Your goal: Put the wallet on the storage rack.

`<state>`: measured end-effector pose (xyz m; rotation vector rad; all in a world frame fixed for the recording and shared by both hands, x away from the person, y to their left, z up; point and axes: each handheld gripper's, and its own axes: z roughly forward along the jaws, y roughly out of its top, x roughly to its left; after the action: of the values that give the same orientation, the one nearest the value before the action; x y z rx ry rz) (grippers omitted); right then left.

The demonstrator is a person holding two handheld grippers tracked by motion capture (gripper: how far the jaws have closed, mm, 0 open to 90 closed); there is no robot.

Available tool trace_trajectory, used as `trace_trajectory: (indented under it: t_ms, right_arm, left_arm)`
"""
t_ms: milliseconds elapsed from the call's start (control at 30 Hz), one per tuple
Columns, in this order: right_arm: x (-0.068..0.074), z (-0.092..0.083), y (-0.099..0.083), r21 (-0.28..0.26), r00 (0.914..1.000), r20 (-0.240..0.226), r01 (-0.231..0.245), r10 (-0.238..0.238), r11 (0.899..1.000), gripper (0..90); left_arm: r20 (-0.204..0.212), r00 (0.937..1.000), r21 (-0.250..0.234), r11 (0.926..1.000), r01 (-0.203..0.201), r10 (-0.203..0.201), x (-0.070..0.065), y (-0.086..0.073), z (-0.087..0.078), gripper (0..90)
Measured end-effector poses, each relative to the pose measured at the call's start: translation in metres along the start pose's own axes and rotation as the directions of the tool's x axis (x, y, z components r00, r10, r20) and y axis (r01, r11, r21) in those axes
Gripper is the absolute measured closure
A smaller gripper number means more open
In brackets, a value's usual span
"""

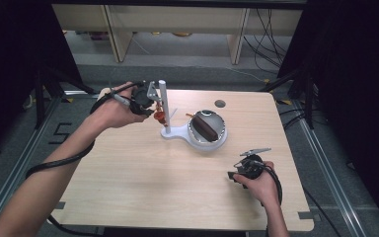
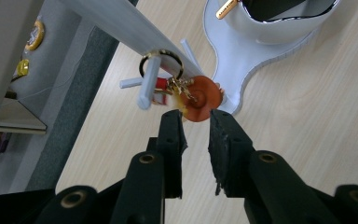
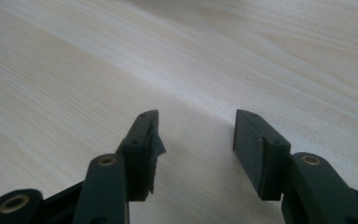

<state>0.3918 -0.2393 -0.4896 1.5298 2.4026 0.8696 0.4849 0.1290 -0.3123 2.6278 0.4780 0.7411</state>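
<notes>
Your wooden table (image 1: 143,182) carries a white stand (image 1: 164,106), with the orange keychain charm (image 2: 200,98) hanging from its peg by a gold ring. Your left gripper (image 2: 196,123) sits just below it, jaws narrowly apart, holding nothing; your right gripper (image 3: 196,128) rests wide, empty.

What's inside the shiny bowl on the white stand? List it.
In the bowl lies a dark brown oblong thing, tilted on the rim; its lower end and the bowl's bottom are hidden.
</notes>
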Motion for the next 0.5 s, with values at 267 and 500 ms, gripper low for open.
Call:
trace_trajectory:
  t_ms: [267, 500]
  right_arm:
    - [0.002, 0.000, -0.001, -0.004, 0.9998, -0.001, -0.019, 0.019, 1.000, 51.3]
    - [0.002, -0.001, 0.000, 0.008, 0.9999, 0.003, -0.014, 0.014, 1.000, 51.2]
  left_arm:
    - [0.010, 0.9999, 0.019, 0.9998, 0.006, -0.006, -0.008, -0.028, 0.004, 66.8]
    - [0.027, 0.9996, 0.038, 0.9993, 0.001, -0.002, -0.022, -0.054, 0.009, 64.3]
